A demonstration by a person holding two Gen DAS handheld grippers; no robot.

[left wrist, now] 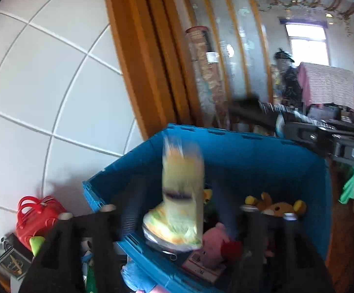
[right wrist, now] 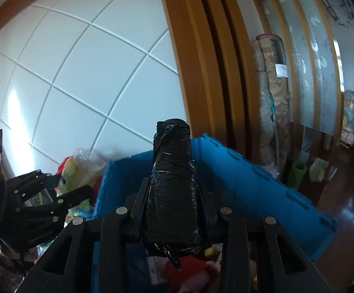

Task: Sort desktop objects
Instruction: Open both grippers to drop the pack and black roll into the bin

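My left gripper [left wrist: 177,210] stands open over a blue plastic crate [left wrist: 250,151]. A yellow snack packet [left wrist: 181,195] is blurred between its fingers, above the crate's near rim, apparently loose. In the crate lie a pink plush [left wrist: 216,241], a brown and yellow plush [left wrist: 277,206] and a small box. My right gripper [right wrist: 174,195] is shut on a roll of black bags [right wrist: 173,183], held above the same blue crate [right wrist: 262,183]. The left gripper [right wrist: 42,195] shows at the left of the right wrist view, open, with a yellow packet [right wrist: 73,171] near it.
A white tiled wall [left wrist: 42,85] and an orange wooden door frame [left wrist: 147,61] stand behind the crate. A red bag [left wrist: 35,217] and a dark box [left wrist: 11,256] sit left of the crate. Rolled carpets [right wrist: 272,85] lean at the right. The right gripper's body [left wrist: 323,136] reaches in from the right.
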